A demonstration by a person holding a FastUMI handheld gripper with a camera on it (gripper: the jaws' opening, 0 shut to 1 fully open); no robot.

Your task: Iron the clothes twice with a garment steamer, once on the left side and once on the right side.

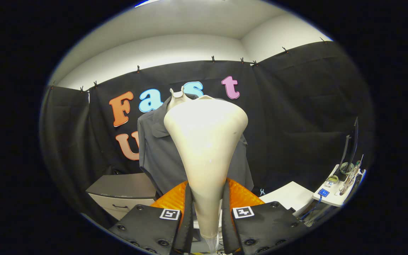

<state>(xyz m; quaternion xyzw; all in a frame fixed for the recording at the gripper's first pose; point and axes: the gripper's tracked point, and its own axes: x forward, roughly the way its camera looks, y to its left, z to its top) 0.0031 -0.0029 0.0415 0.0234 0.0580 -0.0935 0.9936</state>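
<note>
A cream garment steamer head rises upright between my fingers, narrow at the handle and flaring wide at the top. My gripper is shut on the steamer's handle, both fingers pressing its sides. Beyond the steamer hangs a dark grey collared shirt on a pale hanger, in front of the black cloth wall. The steamer hides the middle of the shirt; its left shoulder and a strip of its right side show.
A grey drawer cabinet stands below left of the shirt. A white tabletop lies to the right, and past it a white shelf holds small gadgets and cables. An orange ribbed object sits behind the fingers.
</note>
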